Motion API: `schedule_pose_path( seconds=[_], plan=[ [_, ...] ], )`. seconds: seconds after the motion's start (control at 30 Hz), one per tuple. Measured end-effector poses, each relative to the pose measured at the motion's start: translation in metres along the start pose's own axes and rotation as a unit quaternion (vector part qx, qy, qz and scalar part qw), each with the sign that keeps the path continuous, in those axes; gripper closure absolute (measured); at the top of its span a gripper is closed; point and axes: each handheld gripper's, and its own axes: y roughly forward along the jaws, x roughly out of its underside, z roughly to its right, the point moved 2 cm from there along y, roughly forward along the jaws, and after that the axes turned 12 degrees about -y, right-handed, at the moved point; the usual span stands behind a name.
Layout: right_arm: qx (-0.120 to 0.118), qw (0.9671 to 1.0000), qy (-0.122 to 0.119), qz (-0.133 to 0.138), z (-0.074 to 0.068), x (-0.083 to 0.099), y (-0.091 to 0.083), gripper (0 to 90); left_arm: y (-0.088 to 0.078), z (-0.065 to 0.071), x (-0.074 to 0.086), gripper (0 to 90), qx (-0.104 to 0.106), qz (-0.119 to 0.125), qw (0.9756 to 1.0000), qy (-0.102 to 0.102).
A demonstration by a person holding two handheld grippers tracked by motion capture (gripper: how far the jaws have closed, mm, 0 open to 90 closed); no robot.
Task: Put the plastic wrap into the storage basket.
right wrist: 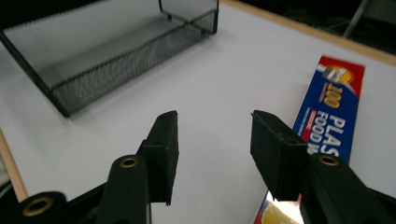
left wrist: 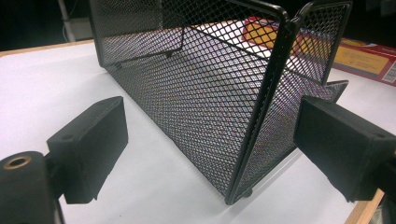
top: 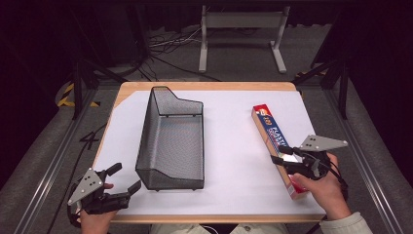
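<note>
A black wire-mesh basket (top: 171, 141) stands on the white table top, left of centre, its long side running away from me. A long red and blue box of plastic food wrap (top: 275, 144) lies at the right. My left gripper (top: 123, 179) is open at the table's near left corner, just short of the basket's near corner (left wrist: 254, 116), with nothing between its jaws. My right gripper (top: 280, 154) hovers open over the near half of the box (right wrist: 329, 116), empty; one jaw stands above the box, the other over bare table.
The white sheet (top: 229, 146) covers a wooden table whose edge (top: 204, 86) shows at the back. A metal stand (top: 241, 34) and cables lie on the floor beyond. Open table surface lies between basket and box.
</note>
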Motion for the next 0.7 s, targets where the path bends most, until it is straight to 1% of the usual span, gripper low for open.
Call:
schedule_pose_path(
  seconds=[0.03,0.07,0.1,0.13,0.17,0.23,0.33,0.4,0.47,0.5,0.57,0.63,0.67,0.7],
  plan=[
    [0.01,0.9997,0.009,0.021,0.002,0.0,-0.003,46.0,0.0,0.0,0.0,10.7,0.0,0.0,1.0,0.0],
    [0.01,0.9997,0.009,0.021,0.002,0.0,-0.003,46.0,0.0,0.0,0.0,10.7,0.0,0.0,1.0,0.0],
    [0.019,0.9993,0.014,0.03,0.003,0.0,-0.004,42.0,0.0,0.0,0.0,10.7,0.0,-0.002,1.0,0.0],
    [0.037,0.9977,0.026,0.05,0.008,-0.001,-0.008,35.9,-0.001,0.0,0.0,10.7,0.0,-0.003,1.0,-0.001],
    [0.04,0.9972,0.032,0.054,0.009,-0.001,-0.009,33.3,-0.001,0.0,0.0,10.7,-0.001,-0.001,1.0,-0.001],
    [0.065,0.9953,0.035,0.063,0.012,-0.001,-0.011,27.7,-0.001,0.0,0.001,10.7,-0.002,0.001,1.0,-0.002],
    [0.08,0.9941,0.036,0.064,0.016,-0.003,-0.012,27.3,-0.001,0.0,0.0,10.7,-0.002,0.002,1.0,-0.001],
    [0.085,0.9937,0.045,0.058,0.02,-0.005,-0.011,25.8,0.0,0.0,0.0,10.7,-0.003,0.0,1.0,0.001],
    [0.089,0.9931,0.053,0.054,0.024,-0.007,-0.01,25.1,0.001,0.0,0.0,10.7,-0.002,-0.001,1.0,-0.002],
    [0.091,0.9929,0.058,0.05,0.026,-0.008,-0.009,25.7,0.001,0.001,0.0,10.7,-0.002,-0.003,1.0,0.0],
    [0.097,0.9926,0.057,0.045,0.031,-0.011,-0.007,28.3,0.0,0.001,0.0,10.7,-0.002,-0.001,1.0,0.003],
    [0.093,0.9928,0.064,0.04,0.037,-0.014,-0.002,32.0,0.0,0.0,0.0,10.7,-0.003,0.001,1.0,0.001],
    [0.091,0.9927,0.067,0.042,0.039,-0.015,-0.001,33.6,0.0,0.0,0.0,10.7,-0.003,0.0,1.0,0.002],
    [0.091,0.9922,0.069,0.05,0.041,-0.016,0.001,34.5,0.0,0.0,0.0,10.7,-0.003,0.0,1.0,0.0]
  ],
)
